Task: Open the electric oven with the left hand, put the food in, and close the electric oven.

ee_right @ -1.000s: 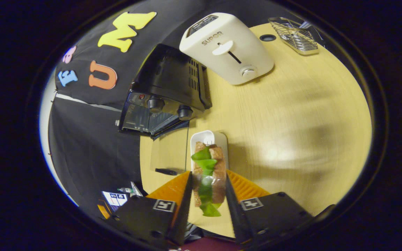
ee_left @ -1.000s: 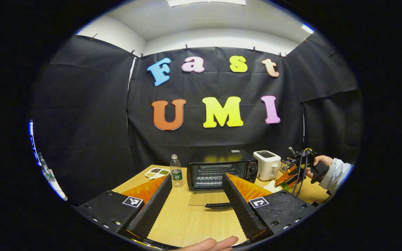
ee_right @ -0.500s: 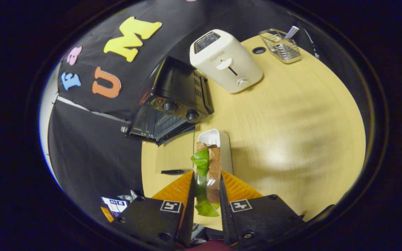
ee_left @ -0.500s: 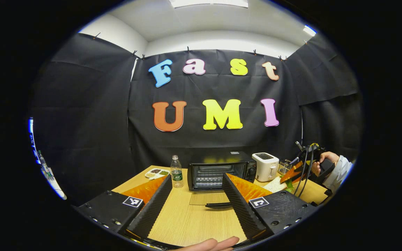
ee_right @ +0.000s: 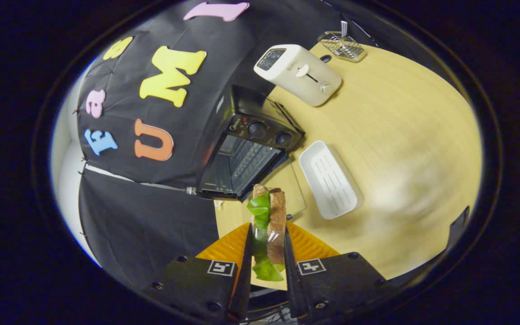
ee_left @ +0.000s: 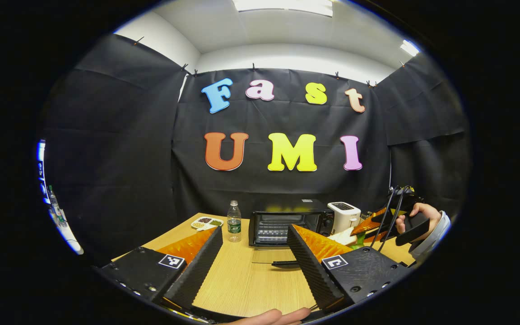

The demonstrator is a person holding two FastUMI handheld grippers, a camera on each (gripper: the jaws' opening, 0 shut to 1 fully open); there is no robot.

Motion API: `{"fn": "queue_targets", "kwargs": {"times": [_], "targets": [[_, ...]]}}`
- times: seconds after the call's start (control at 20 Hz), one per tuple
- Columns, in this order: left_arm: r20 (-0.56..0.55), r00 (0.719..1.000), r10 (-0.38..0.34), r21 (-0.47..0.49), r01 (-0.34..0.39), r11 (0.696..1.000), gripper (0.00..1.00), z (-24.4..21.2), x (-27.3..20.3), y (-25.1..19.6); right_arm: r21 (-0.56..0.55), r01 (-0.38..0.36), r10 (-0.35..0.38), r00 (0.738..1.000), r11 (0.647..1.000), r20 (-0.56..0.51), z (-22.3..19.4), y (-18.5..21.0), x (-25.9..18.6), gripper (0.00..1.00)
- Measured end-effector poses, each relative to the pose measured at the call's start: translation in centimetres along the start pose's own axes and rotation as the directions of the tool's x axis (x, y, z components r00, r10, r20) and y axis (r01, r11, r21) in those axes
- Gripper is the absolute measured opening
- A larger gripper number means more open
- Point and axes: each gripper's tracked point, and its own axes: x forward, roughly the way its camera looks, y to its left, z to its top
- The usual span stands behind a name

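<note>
Left gripper view showed the left gripper spread apart over the table, holding nothing; the electric oven stood open beyond; the right gripper was clamped on the sandwich, held above the oven's lowered door.

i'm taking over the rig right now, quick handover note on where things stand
Left tool: open, holding nothing, low over the table, facing the oven.
Right tool: shut on the sandwich, lifted off the white tray and aimed at the oven.
Electric oven: door already folded down, rack bare.
Done: oven opened, food picked up.
Left: set the sandwich on the rack, release, close the door.
</note>
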Motion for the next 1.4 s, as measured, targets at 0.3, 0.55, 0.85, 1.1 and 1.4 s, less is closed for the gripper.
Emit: {"fn": "queue_targets", "kwargs": {"times": [0.3,0.55,0.85,1.1,1.4], "targets": [[0.002,1.000,0.013,-0.024,-0.013,1.000,0.94,-0.6,-0.6,2.9,-0.029,-0.109,0.113,0.961,0.994,0.253,-1.6,4.6,7.6,0.37],[-0.042,0.998,0.049,0.038,-0.047,0.998,0.94,-2.4,0.0,4.0,0.022,-0.127,0.103,0.883,0.992,0.458,-0.2,5.3,16.2,0.37],[-0.096,0.995,0.028,0.037,-0.025,0.999,0.94,-4.4,0.0,4.0,0.063,-0.185,0.117,0.814,0.981,0.568,2.9,6.2,23.5,0.37],[-0.160,0.986,0.050,0.017,-0.048,0.999,0.94,-6.8,0.3,5.1,0.003,-0.143,0.110,0.771,0.990,0.627,6.1,6.7,26.3,0.37],[-0.176,0.983,0.043,-0.002,-0.044,0.999,0.94,-7.2,1.0,5.7,0.001,-0.070,0.052,0.754,0.998,0.654,7.5,5.1,27.5,0.29]]}}
